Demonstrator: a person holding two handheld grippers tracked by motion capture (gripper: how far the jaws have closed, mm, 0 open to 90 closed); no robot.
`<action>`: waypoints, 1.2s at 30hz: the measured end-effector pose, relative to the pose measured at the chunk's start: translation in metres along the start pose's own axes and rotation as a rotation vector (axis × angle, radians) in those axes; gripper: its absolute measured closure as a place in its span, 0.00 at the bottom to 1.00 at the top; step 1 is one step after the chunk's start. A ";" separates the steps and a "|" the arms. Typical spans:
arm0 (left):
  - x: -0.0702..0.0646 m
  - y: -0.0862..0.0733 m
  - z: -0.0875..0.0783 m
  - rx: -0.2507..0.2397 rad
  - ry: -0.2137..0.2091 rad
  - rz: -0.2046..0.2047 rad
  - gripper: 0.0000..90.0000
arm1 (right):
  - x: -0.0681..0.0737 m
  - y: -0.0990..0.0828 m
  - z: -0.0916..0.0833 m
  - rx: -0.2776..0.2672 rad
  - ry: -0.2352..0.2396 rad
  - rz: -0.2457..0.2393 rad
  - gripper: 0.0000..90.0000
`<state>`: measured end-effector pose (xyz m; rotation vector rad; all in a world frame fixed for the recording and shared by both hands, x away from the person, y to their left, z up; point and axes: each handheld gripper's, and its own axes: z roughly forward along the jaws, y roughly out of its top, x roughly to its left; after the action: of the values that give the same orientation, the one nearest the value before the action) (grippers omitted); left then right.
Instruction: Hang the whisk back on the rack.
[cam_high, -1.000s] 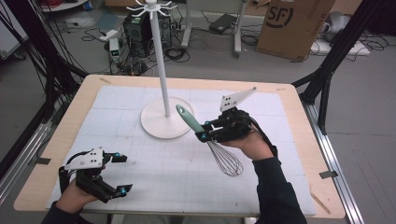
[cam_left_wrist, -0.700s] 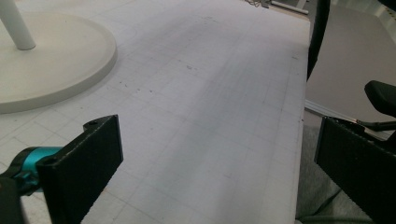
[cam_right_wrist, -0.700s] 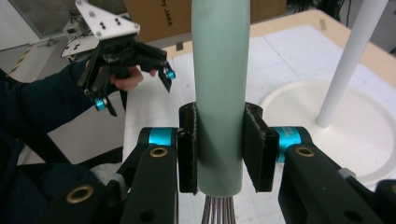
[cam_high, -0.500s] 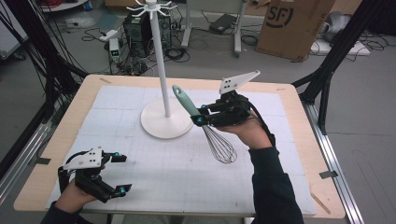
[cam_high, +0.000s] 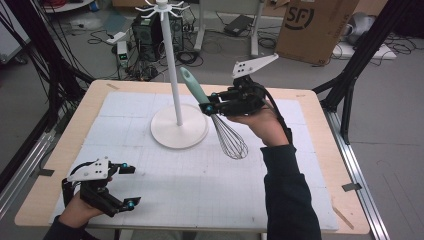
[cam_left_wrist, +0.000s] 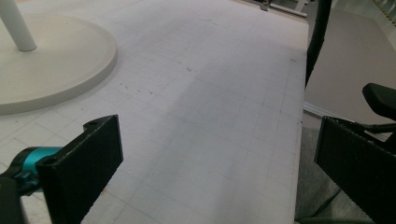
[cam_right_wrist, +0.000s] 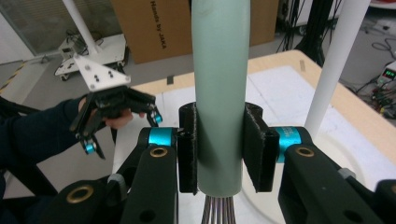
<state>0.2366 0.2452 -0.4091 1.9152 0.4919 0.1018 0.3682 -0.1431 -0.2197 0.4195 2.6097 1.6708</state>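
A whisk (cam_high: 227, 132) with a pale green handle (cam_right_wrist: 219, 93) and a wire head hangs in the air over the table, handle up and tilted left. My right gripper (cam_high: 209, 107) is shut on the handle, its two black pads (cam_right_wrist: 254, 147) pressed on both sides, just right of the white stand's pole (cam_high: 170, 65). The stand's round base (cam_high: 179, 126) rests on the mat, and hooks ring its top (cam_high: 161, 7). My left gripper (cam_high: 129, 185) rests low at the table's front left corner, jaws wide open with nothing between them; it shows far off in the right gripper view (cam_right_wrist: 122, 132).
A white gridded mat (cam_high: 200, 185) covers the wooden table (cam_high: 345, 200). Past the far edge stand a cardboard box (cam_high: 315, 25), a computer case (cam_high: 150, 35) and loose cables on the floor. Black frame legs (cam_high: 350, 75) flank the table.
My right gripper has lifted the whisk upward and toward the pole's upper part; the wire head now hangs clear of the mat. The left gripper has stayed put.
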 end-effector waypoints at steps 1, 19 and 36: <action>0.000 0.000 0.000 -0.001 0.000 -0.001 0.02 | -0.001 0.002 0.000 -0.003 0.002 -0.003 0.77; 0.001 0.000 0.000 -0.004 -0.012 -0.001 0.02 | -0.011 0.039 0.011 -0.013 -0.018 -0.029 0.77; 0.001 0.000 -0.001 -0.007 -0.015 -0.001 0.02 | -0.023 0.071 0.020 -0.044 -0.067 -0.011 0.77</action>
<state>0.2374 0.2463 -0.4087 1.9078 0.4814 0.0884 0.4091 -0.1029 -0.1679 0.4510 2.5187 1.6765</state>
